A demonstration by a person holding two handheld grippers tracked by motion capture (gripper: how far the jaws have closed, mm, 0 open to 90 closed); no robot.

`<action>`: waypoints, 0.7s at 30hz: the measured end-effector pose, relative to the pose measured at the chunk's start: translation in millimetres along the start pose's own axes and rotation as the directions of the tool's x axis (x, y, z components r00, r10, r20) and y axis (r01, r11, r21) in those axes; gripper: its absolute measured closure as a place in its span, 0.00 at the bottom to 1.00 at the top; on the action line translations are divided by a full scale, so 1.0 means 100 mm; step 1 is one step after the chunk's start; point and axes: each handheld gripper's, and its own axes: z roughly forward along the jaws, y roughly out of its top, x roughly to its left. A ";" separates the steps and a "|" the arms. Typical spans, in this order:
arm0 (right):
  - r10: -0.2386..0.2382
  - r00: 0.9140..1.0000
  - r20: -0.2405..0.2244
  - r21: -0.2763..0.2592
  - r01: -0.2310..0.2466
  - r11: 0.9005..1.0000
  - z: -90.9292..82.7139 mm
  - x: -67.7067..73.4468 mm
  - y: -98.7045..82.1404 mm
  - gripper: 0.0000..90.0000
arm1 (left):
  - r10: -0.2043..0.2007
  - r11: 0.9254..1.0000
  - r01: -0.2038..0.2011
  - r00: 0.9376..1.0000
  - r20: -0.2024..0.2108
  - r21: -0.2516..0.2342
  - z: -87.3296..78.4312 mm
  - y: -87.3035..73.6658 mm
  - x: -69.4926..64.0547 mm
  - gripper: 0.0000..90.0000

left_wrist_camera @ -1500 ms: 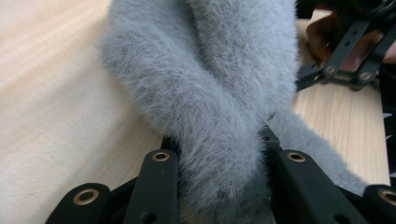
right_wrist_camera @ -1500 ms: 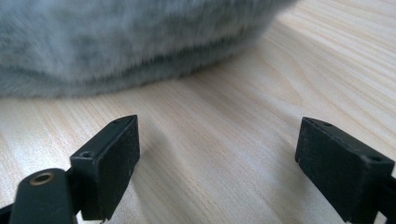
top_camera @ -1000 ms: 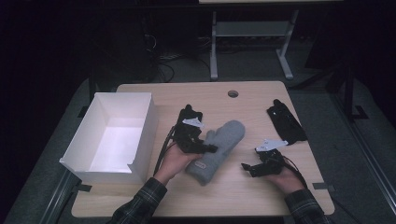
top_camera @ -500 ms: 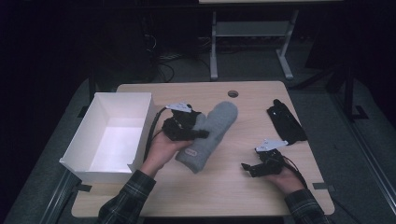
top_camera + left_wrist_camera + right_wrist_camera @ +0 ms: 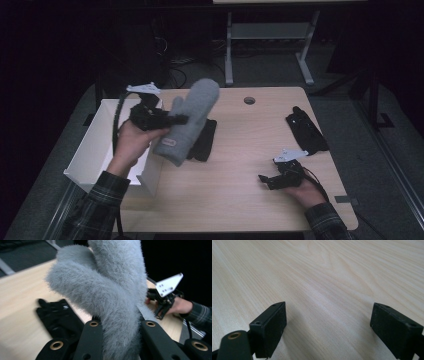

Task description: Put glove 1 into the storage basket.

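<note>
A fluffy grey mitten (image 5: 187, 122) hangs in the air over the table's left part, lifted by my left gripper (image 5: 175, 120), which is shut on its side. In the left gripper view the grey mitten (image 5: 110, 290) bulges up between the two black jaws. Below it a black glove (image 5: 202, 141) lies flat on the wood; the same black glove (image 5: 60, 320) lies at that view's lower left. My right gripper (image 5: 266, 179) rests low over the table at the front right, open, with bare wood between its fingers (image 5: 270, 327).
An open white box (image 5: 95, 150) stands at the table's left edge, close to my left hand. Another black glove (image 5: 306, 131) lies near the right edge. A round cable hole (image 5: 249, 100) sits at the table's back. Dark floor and a metal frame lie beyond.
My left gripper has lifted the grey mitten off the table and carried it left toward the white box, uncovering the black glove beneath. The right gripper has stayed put.
</note>
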 end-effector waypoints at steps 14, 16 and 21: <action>0.003 1.000 0.004 -0.001 -0.003 1.000 0.00 0.00 0.00 0.15 | -0.122 0.991 0.111 0.978 -0.169 -0.069 -0.86 -0.26 0.55 0.87; 0.003 1.000 0.004 -0.001 -0.003 1.000 0.00 0.00 0.00 0.15 | -0.147 0.988 0.136 0.971 -0.188 -0.072 -0.94 -0.36 0.64 0.87; 0.004 1.000 0.006 -0.001 -0.004 1.000 0.00 0.00 0.00 0.15 | -0.184 0.982 0.172 0.962 -0.204 -0.072 -0.97 -0.54 0.76 0.87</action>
